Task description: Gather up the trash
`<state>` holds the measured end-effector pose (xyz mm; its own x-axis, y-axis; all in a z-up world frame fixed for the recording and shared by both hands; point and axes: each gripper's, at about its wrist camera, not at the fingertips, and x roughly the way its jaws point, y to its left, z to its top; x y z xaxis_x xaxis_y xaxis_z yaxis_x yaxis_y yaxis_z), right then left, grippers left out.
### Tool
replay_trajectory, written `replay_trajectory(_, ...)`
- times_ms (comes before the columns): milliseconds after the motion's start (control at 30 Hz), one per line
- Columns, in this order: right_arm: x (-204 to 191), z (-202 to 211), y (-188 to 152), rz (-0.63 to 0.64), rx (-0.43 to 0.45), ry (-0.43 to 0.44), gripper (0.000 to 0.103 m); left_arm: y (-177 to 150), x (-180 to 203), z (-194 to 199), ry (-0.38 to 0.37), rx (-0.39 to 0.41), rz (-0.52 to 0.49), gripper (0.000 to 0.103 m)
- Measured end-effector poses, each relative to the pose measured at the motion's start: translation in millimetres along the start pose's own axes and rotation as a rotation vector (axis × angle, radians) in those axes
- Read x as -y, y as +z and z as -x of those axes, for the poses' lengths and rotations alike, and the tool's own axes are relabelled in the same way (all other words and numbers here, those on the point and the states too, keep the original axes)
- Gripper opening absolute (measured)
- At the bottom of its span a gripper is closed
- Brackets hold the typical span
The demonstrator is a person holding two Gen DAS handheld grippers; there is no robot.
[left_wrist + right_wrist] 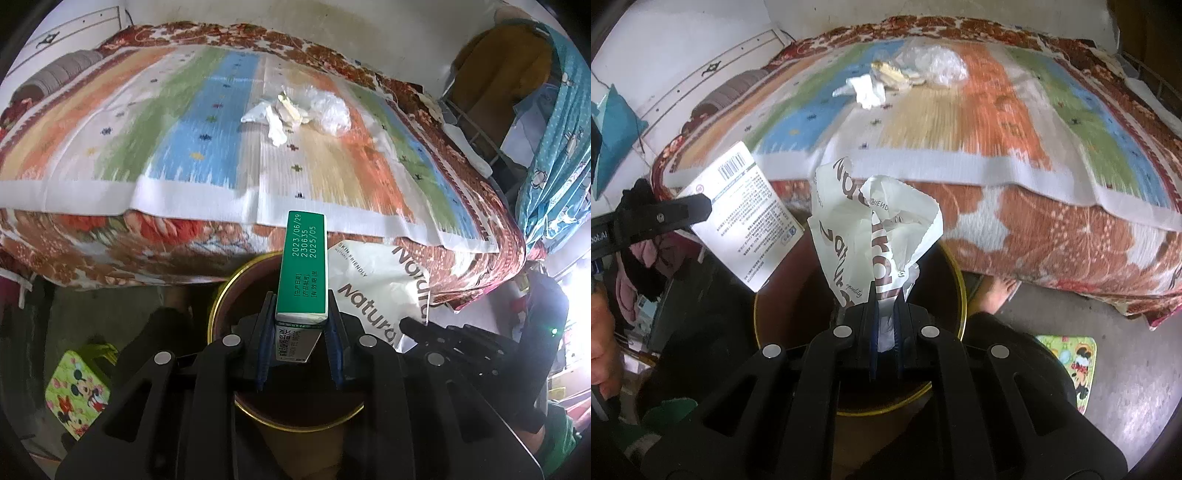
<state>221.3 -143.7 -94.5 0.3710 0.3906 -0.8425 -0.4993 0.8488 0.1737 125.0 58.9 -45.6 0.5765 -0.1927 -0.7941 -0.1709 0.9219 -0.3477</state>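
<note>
Left wrist view: left gripper (301,325) clamped on green carton (303,266), long axis running forward along the fingers — bin (221,295) mouth directly beneath.

Right wrist view: right gripper (885,306) pinched tight on crumpled white wrapper (875,236), which stands up ahead of the fingers — same bin (955,273) straight below; both equally near.

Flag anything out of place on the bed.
A small pile of litter sits mid-mat: crumpled white tissue, a clear plastic bag and yellowish wrappers. It is loose rubbish on an otherwise bare sleeping surface.
</note>
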Motion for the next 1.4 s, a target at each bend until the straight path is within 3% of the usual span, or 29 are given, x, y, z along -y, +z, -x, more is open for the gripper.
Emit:
replay_trajectory(600,-18.0,-51.1,-22.2,-0.002,-0.159,-0.044,0.006,-31.6,-11.9,-32.3,0.022,-0.085,0.086,0.024)
replay_trajectory(633,-17.9,-53.4,-22.3,-0.009,-0.167,-0.042,0.009,-32.4,-13.4,-34.6,0.013,-0.090,0.094,0.025)
replay_trajectory(667,-17.4,-55.4,-21.9,-0.018,-0.173,-0.038,0.021,-32.9,-14.8,-37.4,-0.006,-0.100,0.102,0.025)
replay_trajectory(733,-15.1,-58.8,-22.1,-0.038,-0.178,-0.014,0.045,-33.3,-16.3,-42.3,-0.042,-0.121,0.108,0.050)
replay_trajectory(767,-15.0,-58.3,-23.1,-0.044,-0.172,-0.008,0.047,-33.8,-16.8,-42.5,-0.043,-0.117,0.109,0.051)
replay_trajectory(1067,0.5,-55.4,-30.1,-0.099,-0.163,0.000,0.048,-33.9,-26.0,-39.6,-0.008,-0.100,0.099,0.051)
replay_trajectory(1400,9.0,-33.7,-18.4,-0.101,-0.085,-0.006,0.054,-29.2,-28.4,-30.4,0.019,-0.079,0.093,0.053)
